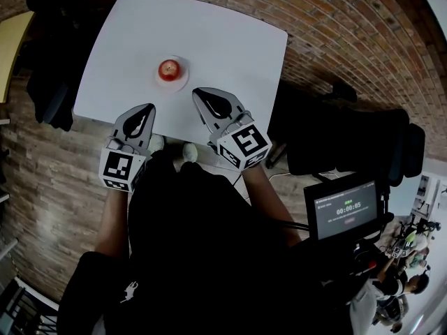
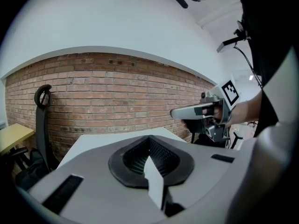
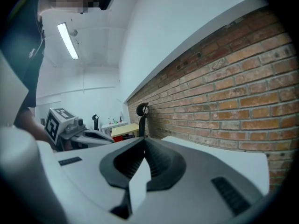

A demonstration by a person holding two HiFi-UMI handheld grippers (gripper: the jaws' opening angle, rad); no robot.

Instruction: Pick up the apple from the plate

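A red apple (image 1: 168, 69) sits on a small white plate (image 1: 181, 80) near the middle of the white table (image 1: 230, 47). Both grippers hover over the table's near edge, short of the plate. My left gripper (image 1: 148, 107) is below and left of the apple, with its jaws shut and nothing in them. My right gripper (image 1: 198, 92) is just right of the plate, also shut and empty. In the left gripper view the closed jaws (image 2: 150, 140) point over the table toward a brick wall, with the right gripper (image 2: 201, 111) beside. The apple is hidden in both gripper views.
A black chair (image 1: 52, 82) stands at the table's left side and a yellow table (image 1: 10, 40) beyond it. Dark seating (image 1: 349, 142) and a small monitor (image 1: 347, 210) are to the right. A brick wall (image 2: 117, 92) runs behind the table.
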